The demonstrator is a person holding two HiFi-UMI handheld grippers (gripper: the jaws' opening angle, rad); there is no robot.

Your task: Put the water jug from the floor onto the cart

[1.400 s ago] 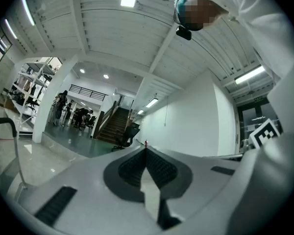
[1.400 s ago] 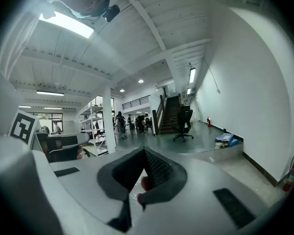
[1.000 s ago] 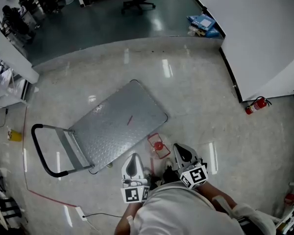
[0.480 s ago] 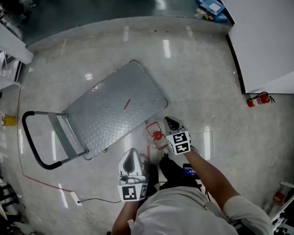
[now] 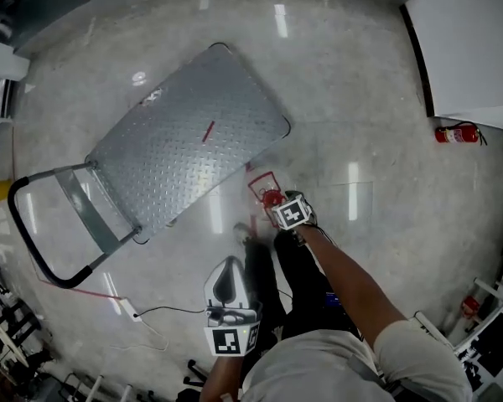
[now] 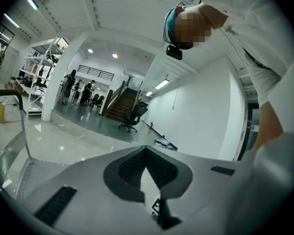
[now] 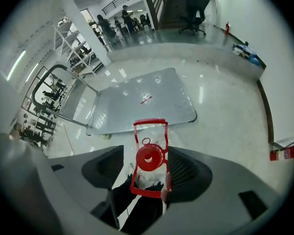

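**Count**
- Claws: two. The left claw [image 6: 146, 152] has its pads together at the tips, with nothing between them. The right claw [image 7: 148, 174] has its jaws wide apart and opening.
- Jug [image 7: 149, 156]: one. It is clear, with a red cap and a red carrying frame.
- Cart [image 5: 193, 132]: one. It is a flat grey platform whose deck carries no load.
- Extinguisher [image 5: 458, 132]: one. It lies red against the white wall, well apart from the cart.
- Cable [image 5: 151, 315]: one thin line on the floor [image 5: 360, 82], near the left claw.

**Jug relative to the claw**
- The jug stands on the floor, not on the cart. It is just beside the cart's long edge, near the deck's right-hand corner in the head view.
- The right claw points steeply down over the jug.
- In the right gripper view, the cap and frame sit in the gap between the two jaws. The left jaw is clear of the frame, and the frame's right bar is close against the right pad.
- Whether that pad touches the bar cannot be told. No squeeze on the jug is visible.
- The left claw is held apart, nearer the person's body, and points away from the jug.
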